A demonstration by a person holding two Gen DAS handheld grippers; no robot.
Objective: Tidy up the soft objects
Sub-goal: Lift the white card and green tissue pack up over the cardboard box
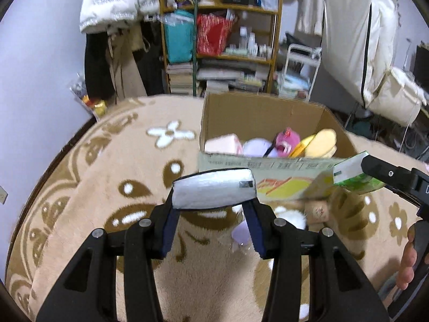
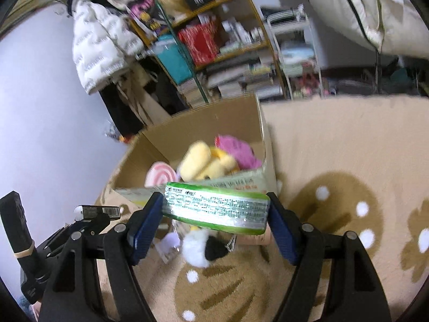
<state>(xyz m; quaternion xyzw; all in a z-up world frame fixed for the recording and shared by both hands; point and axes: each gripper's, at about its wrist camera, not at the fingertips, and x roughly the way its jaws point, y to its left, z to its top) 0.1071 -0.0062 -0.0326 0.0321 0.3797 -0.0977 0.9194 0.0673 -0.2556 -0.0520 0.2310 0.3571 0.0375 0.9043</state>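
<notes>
Clamped between blue-padded fingers (image 1: 253,225) of the left gripper (image 1: 213,224) — a white tissue pack (image 1: 213,191), held crosswise at the fingertips, small dark label at its right end, raised above the beige carpet (image 1: 80,187) with brown and white flower pattern. Just beyond it, the near wall of a cardboard box (image 1: 268,118), open at the top, printed on the outside. Inside the box: a pink plush (image 1: 222,143), a lilac one (image 1: 256,147), a bright pink one (image 1: 287,139) and a yellow one (image 1: 321,141), packed side by side. On the carpet below the pack, partly hidden by the right finger: a white fluffy toy (image 1: 291,218) and a pale purple item (image 1: 241,232), both blurred.

Gripped likewise in the right gripper (image 2: 215,214) — a green-and-white tissue pack (image 2: 215,208), squeezed between blue pads (image 2: 144,228), slightly tilted, hovering close to the box's near edge (image 2: 241,182). Same green pack visible at the right edge of the left view (image 1: 351,173), near the box's right front corner. Beneath it on the carpet, a white-and-black fluffy toy (image 2: 203,249).

Farther out: a wooden shelf (image 1: 222,8) crammed with bags, bottles and books, a white puffer jacket (image 1: 115,2) hanging to its left, pale wall (image 1: 34,61) beside.
</notes>
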